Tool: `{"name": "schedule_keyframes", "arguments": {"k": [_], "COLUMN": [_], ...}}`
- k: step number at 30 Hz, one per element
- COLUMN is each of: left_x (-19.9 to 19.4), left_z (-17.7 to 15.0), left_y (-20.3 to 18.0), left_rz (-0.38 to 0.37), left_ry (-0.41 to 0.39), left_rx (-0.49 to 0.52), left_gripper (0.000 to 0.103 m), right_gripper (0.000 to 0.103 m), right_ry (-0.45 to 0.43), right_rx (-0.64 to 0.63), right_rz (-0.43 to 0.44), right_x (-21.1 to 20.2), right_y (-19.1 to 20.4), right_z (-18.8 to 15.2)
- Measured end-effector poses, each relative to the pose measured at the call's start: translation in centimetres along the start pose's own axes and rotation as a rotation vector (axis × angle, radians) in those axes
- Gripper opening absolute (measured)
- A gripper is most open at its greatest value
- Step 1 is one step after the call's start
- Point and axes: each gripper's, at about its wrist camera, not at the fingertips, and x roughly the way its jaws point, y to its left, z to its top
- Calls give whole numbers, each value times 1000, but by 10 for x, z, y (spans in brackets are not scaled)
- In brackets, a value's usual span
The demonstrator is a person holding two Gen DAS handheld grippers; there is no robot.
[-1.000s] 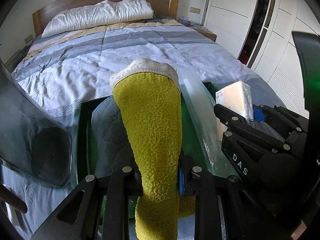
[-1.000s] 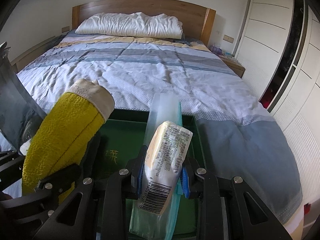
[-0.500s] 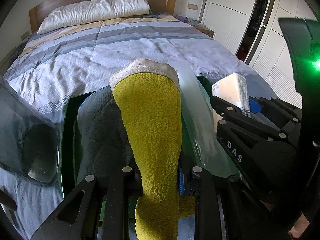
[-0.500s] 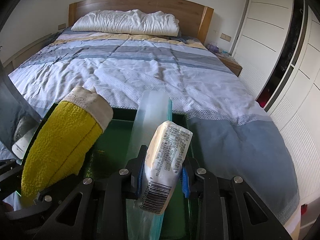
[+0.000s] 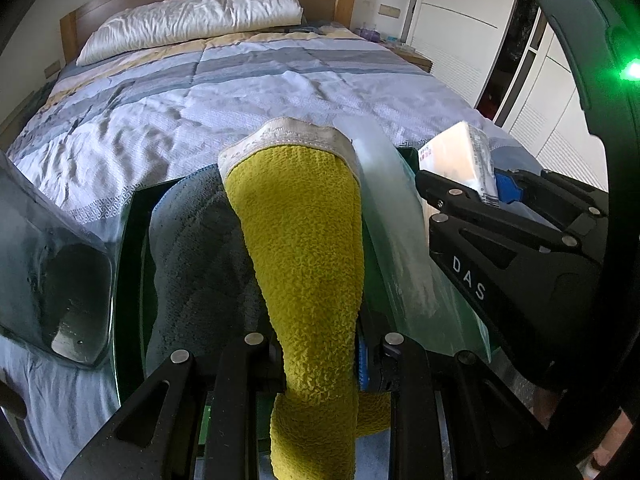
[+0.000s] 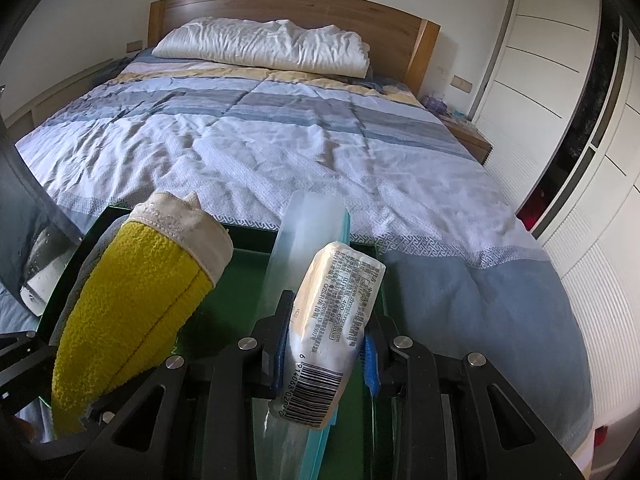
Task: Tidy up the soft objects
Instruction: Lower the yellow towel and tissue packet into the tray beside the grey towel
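Here, your left gripper [image 5: 320, 364] is clamped nearly shut on a yellow terry cloth [image 5: 304, 248] with a pale hem, which stands up between the jaws and points toward the bed [image 5: 248, 92]. Just left of it, a grey cloth [image 5: 192, 248] lies in the green box [image 5: 134, 240] at the foot of the bed. Your right gripper [image 6: 326, 350] holds a wrapped tissue pack [image 6: 336, 312], barcode end toward the camera, the blue pads [image 6: 370, 356] pressing its sides; jaws partly closed. The pack sits above the green box's right half, beside a translucent divider [image 6: 308, 232] that stands upright across the box. In the left view the same pack [image 5: 460, 152] shows right of the divider. A clear lid [image 5: 52, 280] tilts at the box's left edge. White pillow [image 6: 264, 44] lies against the wooden headboard [image 6: 288, 6]; white wardrobe doors [image 6: 560, 60] stand to the right.
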Motion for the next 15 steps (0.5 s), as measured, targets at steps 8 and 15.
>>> {"name": "schedule_keyframes", "arguments": {"k": [8,15], "left_x": [2,4], "left_z": [0,1], "left_y": [-1,-4], "left_rz": [-5,-4], "left_ry": [5,11], "left_rx": [1,7], "left_gripper": [20,20], "right_gripper": [28,29], "right_ry": [14,23], "right_rx": [-11,-22], "right_rz": [10,20], "right_x": [5,9], "right_y": [-1,0], "right_z": [-1,1]}}
